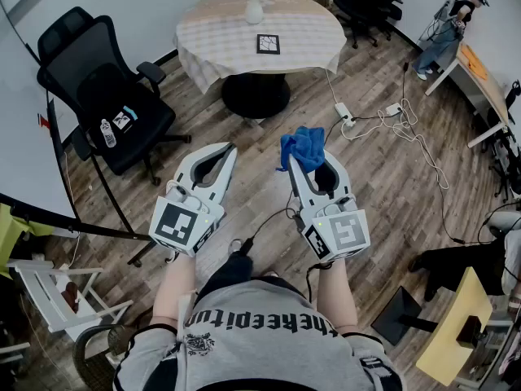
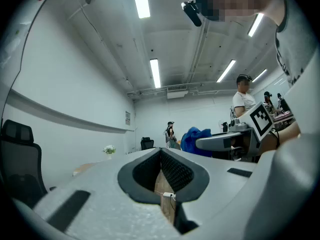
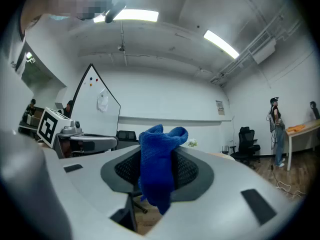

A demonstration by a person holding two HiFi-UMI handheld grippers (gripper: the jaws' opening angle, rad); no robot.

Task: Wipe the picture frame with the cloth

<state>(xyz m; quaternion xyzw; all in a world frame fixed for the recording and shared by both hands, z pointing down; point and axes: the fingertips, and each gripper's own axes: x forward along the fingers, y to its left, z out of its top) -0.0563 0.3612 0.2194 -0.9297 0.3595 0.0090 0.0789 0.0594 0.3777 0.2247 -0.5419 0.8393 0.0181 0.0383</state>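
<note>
A black picture frame lies flat on the round table far ahead, well beyond both grippers. My right gripper is shut on a blue cloth, which bunches above its tips; in the right gripper view the blue cloth hangs pinched between the jaws. My left gripper is held beside it, shut with nothing in it; its jaws meet at the tips in the left gripper view. Both are held over the wooden floor at waist height.
A white vase with flowers stands on the table behind the frame. A black office chair is at the left. A power strip and cables lie on the floor at the right. A person stands by a desk far right.
</note>
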